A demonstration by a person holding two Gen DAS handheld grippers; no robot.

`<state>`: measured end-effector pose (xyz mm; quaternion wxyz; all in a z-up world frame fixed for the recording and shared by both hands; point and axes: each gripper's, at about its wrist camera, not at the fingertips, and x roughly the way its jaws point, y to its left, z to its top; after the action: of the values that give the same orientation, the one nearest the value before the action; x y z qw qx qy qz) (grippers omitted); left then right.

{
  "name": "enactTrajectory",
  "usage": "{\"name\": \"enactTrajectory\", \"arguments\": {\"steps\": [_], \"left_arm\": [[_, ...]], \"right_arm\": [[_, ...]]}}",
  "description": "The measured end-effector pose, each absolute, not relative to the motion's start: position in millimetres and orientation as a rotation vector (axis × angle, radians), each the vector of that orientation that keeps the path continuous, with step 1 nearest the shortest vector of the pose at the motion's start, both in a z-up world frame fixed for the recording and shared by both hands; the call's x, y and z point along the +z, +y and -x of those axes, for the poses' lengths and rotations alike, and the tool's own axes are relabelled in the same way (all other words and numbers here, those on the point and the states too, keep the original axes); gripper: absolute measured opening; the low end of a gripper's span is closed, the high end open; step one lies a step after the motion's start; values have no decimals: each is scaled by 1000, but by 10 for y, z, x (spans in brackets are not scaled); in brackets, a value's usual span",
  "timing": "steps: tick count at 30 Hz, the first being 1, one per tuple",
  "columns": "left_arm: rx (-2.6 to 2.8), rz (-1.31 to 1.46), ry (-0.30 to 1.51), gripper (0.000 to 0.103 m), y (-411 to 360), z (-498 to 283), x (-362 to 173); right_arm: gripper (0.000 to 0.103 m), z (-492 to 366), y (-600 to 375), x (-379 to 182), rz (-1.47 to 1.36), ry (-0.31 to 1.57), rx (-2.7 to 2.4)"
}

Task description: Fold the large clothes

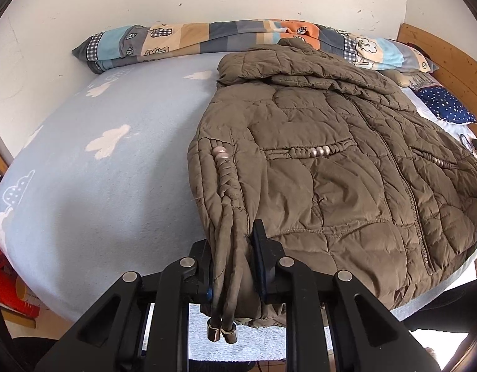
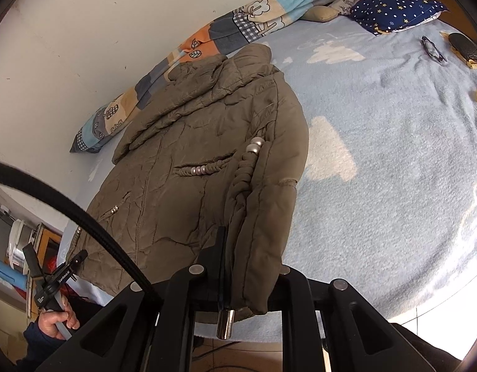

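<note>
An olive-brown quilted jacket lies front-up on the bed, collar toward the wall, zip closed. My left gripper is shut on the jacket's near left hem corner. Two drawcords with metal tips hang down between its fingers. In the right wrist view the same jacket stretches away to the left. My right gripper is shut on the near right hem corner, and one metal cord tip dangles below. Both held corners are lifted slightly off the sheet.
The bed has a light-blue cloud-print sheet. A rolled patchwork quilt lies along the white wall. A navy star pillow, glasses and a dark case sit near the wooden headboard. A black cable crosses the lower left of the right wrist view.
</note>
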<state>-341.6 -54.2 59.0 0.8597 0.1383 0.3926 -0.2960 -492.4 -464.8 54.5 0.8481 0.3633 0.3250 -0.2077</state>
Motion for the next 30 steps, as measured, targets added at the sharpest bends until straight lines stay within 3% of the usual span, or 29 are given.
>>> {"name": "enactTrajectory", "arguments": {"steps": [5, 8, 12, 13, 15, 18, 30], "left_arm": [[-607, -305, 851, 20, -601, 3336, 523], [-589, -305, 897, 26, -626, 3267, 423], [-563, -237, 963, 49, -556, 3159, 340], [-555, -222, 975, 59, -536, 3132, 333], [-537, -184, 1003, 70, -479, 3072, 314], [-542, -77, 1073, 73, -348, 2950, 286], [-556, 155, 1187, 74, -64, 2736, 257]], "right_arm": [[14, 4881, -4703, 463, -773, 720, -458], [17, 4844, -4768, 371, -785, 757, -487], [28, 4846, -4823, 255, -829, 786, -505], [29, 4846, -4829, 239, -839, 787, -503], [40, 4864, -4833, 231, -852, 787, -506], [55, 4904, -4821, 233, -855, 778, -502], [57, 5206, -4919, 310, -946, 694, -546]]}}
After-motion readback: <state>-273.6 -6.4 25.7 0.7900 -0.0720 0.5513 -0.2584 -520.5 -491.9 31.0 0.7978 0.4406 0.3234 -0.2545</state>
